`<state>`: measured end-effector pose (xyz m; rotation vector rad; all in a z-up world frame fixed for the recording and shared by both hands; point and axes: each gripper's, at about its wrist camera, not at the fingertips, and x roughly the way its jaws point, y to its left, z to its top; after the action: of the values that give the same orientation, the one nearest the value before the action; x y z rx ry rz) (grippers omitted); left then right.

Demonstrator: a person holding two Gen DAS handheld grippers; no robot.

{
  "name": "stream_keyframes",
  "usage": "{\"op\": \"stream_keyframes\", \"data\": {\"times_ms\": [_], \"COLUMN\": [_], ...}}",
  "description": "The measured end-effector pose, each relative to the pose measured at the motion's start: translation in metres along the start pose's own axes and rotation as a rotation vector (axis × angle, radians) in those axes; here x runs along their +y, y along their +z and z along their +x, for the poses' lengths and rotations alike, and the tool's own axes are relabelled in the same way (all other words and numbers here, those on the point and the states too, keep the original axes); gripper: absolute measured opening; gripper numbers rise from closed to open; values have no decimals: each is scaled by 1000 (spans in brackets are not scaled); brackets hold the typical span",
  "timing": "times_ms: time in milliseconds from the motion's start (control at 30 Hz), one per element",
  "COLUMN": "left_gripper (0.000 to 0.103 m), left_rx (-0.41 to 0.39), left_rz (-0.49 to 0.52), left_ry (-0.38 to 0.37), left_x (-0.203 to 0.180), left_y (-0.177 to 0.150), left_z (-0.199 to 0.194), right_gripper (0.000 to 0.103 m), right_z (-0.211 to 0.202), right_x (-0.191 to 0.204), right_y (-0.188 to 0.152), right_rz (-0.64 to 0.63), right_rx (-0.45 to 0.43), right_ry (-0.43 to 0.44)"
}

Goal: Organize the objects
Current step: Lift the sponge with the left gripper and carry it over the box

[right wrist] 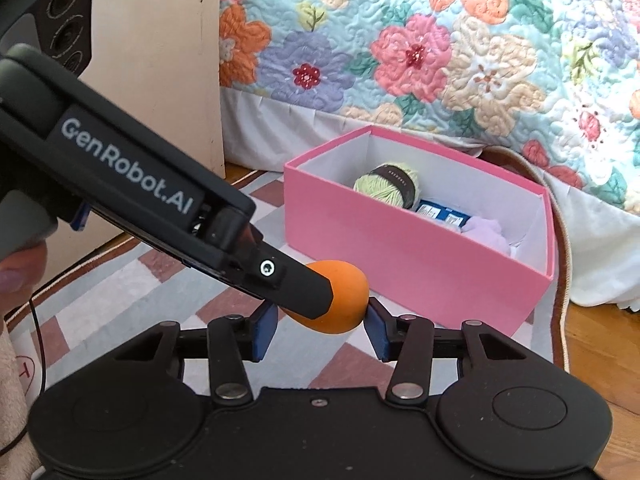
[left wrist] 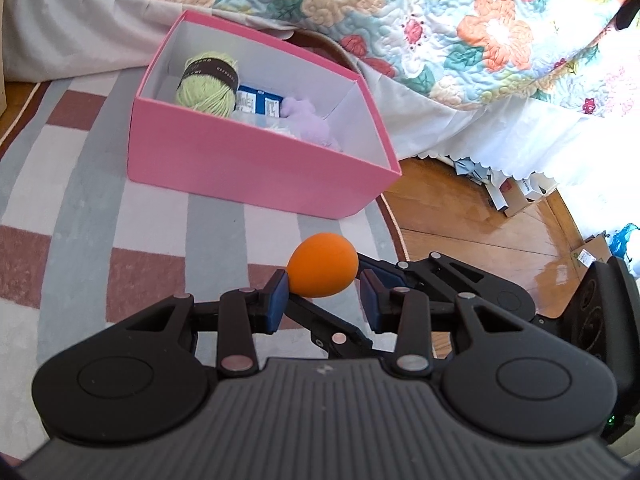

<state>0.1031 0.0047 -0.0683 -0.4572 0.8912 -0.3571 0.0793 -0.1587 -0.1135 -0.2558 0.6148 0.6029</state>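
Three items already lie inside the pink box [left wrist: 256,168] on the striped rug [left wrist: 80,200]: a green yarn ball [left wrist: 206,84], a blue carton [left wrist: 260,102] and a lilac plush piece [left wrist: 308,120], as I work both grippers beside the quilted bed. A fourth, the orange sponge egg [left wrist: 322,266], hangs above the rug just short of the box's near wall, so by my reckoning the sorting is well along but not done. My left gripper [left wrist: 323,292] appears closed on the egg, one blue pad against its narrow end. My right gripper [right wrist: 320,316] brackets the same egg from the other side, one pad at its surface (the left finger hides the other pad, so I cannot tell whether this grip is firm). Left to do, as I judge it: carry the egg over the rim and let it drop in with the rest.
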Motion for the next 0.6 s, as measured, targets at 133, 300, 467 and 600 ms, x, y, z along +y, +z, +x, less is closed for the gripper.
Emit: {"op": "stream_keyframes", "data": {"times_ms": [133, 300, 467, 600], "left_gripper": [37, 37, 37, 37], "left_rx": [-1, -1, 0, 1], "left_rz": [11, 29, 39, 27], "left_ry": [3, 9, 20, 7], "left_x": [-6, -11, -16, -17], "left_y": [7, 20, 34, 48], "left_z": [-6, -12, -15, -18], "right_gripper": [52, 51, 51, 51], "right_z": [-6, -10, -12, -10], "right_x": [3, 0, -2, -4], "right_y": [8, 22, 36, 46], "right_rz": [-19, -23, -25, -34], "right_rx": [-7, -4, -2, 2], "right_ry": [-23, -26, -27, -35]}}
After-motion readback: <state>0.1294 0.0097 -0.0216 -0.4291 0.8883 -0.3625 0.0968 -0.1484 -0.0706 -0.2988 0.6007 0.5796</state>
